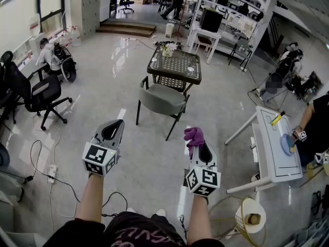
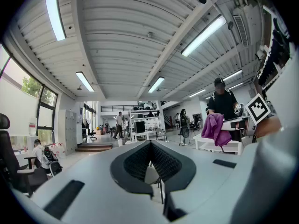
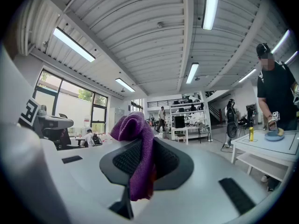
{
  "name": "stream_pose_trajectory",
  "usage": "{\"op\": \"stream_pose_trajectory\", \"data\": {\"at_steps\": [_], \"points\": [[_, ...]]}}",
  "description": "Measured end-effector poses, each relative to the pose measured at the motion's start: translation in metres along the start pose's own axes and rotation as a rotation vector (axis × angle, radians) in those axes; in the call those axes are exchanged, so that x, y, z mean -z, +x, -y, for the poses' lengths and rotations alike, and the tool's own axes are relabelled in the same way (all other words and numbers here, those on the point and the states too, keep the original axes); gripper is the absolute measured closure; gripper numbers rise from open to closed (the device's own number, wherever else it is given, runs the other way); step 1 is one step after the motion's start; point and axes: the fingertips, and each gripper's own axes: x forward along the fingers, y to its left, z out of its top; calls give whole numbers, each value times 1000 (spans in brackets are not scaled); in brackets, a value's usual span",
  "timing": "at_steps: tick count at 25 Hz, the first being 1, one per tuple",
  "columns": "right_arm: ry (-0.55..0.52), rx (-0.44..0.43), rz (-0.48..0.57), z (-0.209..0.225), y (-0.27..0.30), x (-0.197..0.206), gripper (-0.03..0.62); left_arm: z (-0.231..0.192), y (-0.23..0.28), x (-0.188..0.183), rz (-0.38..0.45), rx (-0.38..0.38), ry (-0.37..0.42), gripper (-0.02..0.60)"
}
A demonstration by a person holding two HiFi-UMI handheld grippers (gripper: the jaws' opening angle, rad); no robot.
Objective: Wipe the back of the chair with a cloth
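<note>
The head view alone shows the grey padded chair with dark legs (image 1: 162, 99). It stands on the pale floor at 12 o'clock from both grippers and well apart from them, with its back toward the person. Just beyond it is a dark woven square table (image 1: 175, 66).

The right gripper (image 1: 199, 144) pinches a purple fleecy cloth (image 1: 194, 137), which bunches above the jaw tips. The right gripper view shows the grip itself. The jaws are clamped on the cloth (image 3: 139, 155), with a hump rising above them and a tail hanging below. At 3 o'clock in that view, a person in black stands at a white table (image 3: 275, 148).

The left gripper (image 1: 113, 129) has its jaws pressed together with nothing between them, which its own view (image 2: 150, 147) confirms. That view also shows the cloth (image 2: 215, 129) at 3 o'clock.
</note>
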Motion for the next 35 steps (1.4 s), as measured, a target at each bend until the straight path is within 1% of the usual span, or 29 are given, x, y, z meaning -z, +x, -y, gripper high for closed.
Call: {"op": "stream_pose_trajectory", "data": {"at_steps": [6, 11, 17, 20, 26, 31, 35], "points": [[-13, 5, 7, -20, 8, -3, 519, -19, -5, 4, 5, 3, -21, 572], [-11, 2, 22, -39, 9, -2, 517, -27, -9, 11, 5, 26, -34, 572], [7, -19, 28, -51, 24, 3, 517, -38, 0, 23, -2, 29, -54, 572], [5, -19, 25, -50, 40, 6, 517, -43, 12, 29, -11, 34, -47, 572], [4, -30, 8, -43, 95, 23, 517, -59, 57, 48, -34, 38, -52, 572], [7, -47, -14, -29, 168, 45, 517, -82, 121, 76, -86, 28, -27, 572], [12, -61, -36, -14, 228, 54, 517, -100, 174, 90, -112, 16, -41, 572]]}}
